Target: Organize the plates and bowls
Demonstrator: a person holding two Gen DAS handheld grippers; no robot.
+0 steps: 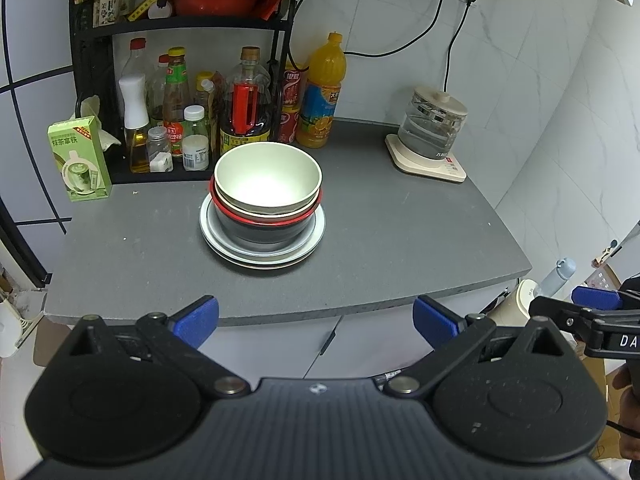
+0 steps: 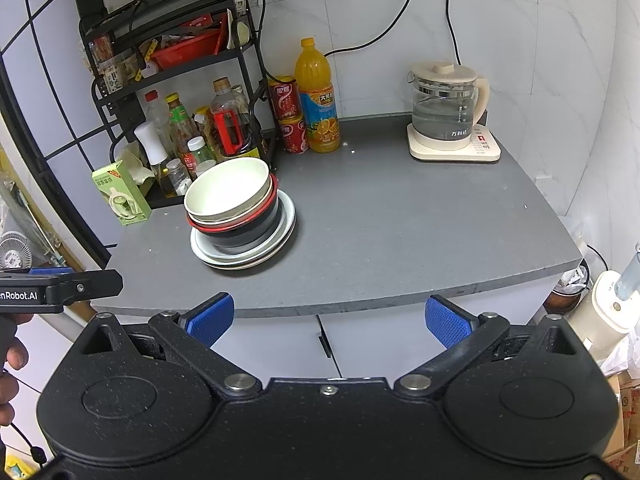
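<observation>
- Left wrist view: left gripper [image 1: 316, 318] spread wide, holds nothing, back off the counter [image 1: 400, 240] edge. Cream bowl [image 1: 268, 178] nested in red-rimmed black bowl [image 1: 264, 226], on stacked plates [image 1: 262, 254], mid-counter, in front of the bottle rack [image 1: 100, 32]. Kettle [image 1: 434, 126] far right.
- Right wrist view: right gripper [image 2: 330, 320] spread wide, empty, off the counter edge. Same stack left of centre; juice bottle [image 2: 316, 96] behind it.

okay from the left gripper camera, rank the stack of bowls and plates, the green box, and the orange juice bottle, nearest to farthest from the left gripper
1. The stack of bowls and plates, mid-counter, straight ahead of the open left gripper.
2. The green box, further back on the left, beside the rack.
3. The orange juice bottle, at the back by the wall, slightly right of the stack.
</observation>
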